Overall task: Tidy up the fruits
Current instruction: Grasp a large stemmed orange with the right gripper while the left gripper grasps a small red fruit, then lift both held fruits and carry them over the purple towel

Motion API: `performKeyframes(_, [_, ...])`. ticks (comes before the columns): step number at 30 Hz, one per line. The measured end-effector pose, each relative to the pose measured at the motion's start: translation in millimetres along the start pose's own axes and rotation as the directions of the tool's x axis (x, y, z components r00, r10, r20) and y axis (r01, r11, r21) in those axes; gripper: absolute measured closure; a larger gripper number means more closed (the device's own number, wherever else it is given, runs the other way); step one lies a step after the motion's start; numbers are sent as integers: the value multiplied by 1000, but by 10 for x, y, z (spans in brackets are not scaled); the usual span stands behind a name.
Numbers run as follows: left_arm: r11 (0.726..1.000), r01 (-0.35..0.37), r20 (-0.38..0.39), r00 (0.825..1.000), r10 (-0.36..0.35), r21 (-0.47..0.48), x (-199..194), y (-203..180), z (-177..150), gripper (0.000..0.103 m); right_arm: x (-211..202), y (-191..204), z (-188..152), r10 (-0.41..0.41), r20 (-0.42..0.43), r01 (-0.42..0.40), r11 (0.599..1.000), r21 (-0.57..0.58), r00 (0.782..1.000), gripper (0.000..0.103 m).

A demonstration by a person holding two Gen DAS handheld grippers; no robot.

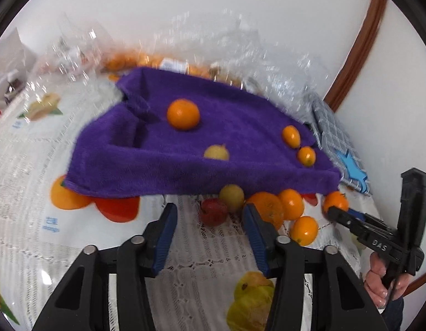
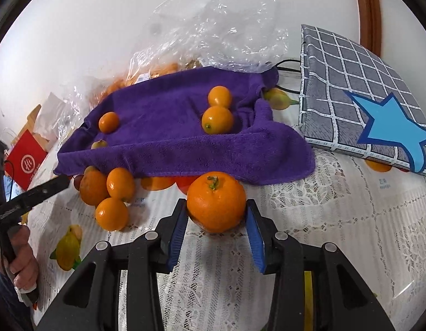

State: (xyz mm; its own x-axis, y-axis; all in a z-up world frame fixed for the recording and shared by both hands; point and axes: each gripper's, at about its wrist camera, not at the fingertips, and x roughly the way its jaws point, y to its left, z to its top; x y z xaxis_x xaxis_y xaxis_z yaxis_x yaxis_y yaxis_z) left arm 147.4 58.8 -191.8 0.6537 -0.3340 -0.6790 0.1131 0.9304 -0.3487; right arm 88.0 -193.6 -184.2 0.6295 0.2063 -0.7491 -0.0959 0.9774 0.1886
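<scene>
Roughly halfway, by my read. Your right tongs [image 2: 216, 218] are clamped on a mandarin [image 2: 216, 202] at the near edge of the purple towel [image 2: 185, 149], apparently not yet on it. On the towel: one orange [image 1: 183, 114], two kumquats [image 1: 291, 136], one yellow fruit [image 1: 216, 152]. Left on the table [image 1: 202, 270]: a cluster in front of the towel's edge, namely oranges [image 1: 291, 203], a red fruit [image 1: 213, 211], a yellow one [image 1: 232, 196]. Your left tongs [image 1: 209, 231] are spread wide, empty, aimed at that cluster.

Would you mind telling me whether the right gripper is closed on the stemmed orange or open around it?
Closed on it: in the right wrist view, both blue pads of the right gripper press against the sides of the stemmed orange.
</scene>
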Motion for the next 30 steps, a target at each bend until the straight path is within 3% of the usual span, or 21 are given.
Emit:
performKeyframes(2, [1000,18,-23,1000,-18,-18,66,0,13,63,1,19,-1,8,-3,-8,1000,-7,1000,61])
performKeyframes(7, [999,-45,-19,999,45,13,95,-68,3,81,5,32,3,33,-6,-33,999,-8,999,61])
performKeyframes(16, [998,14,72,997,-10,-59,-109,95,-34,81,-24,29,0,40,11,-40,999,-6,999,61])
performKeyframes(22, [996,14,124,992,-3,-84,-190,146,-22,81,-15,56,-5,62,5,-61,998,-22,998,61])
performKeyframes(30, [991,7,119,993,9,-132,-160,229,-7,81,-86,62,-17,108,32,-107,993,-44,994,62])
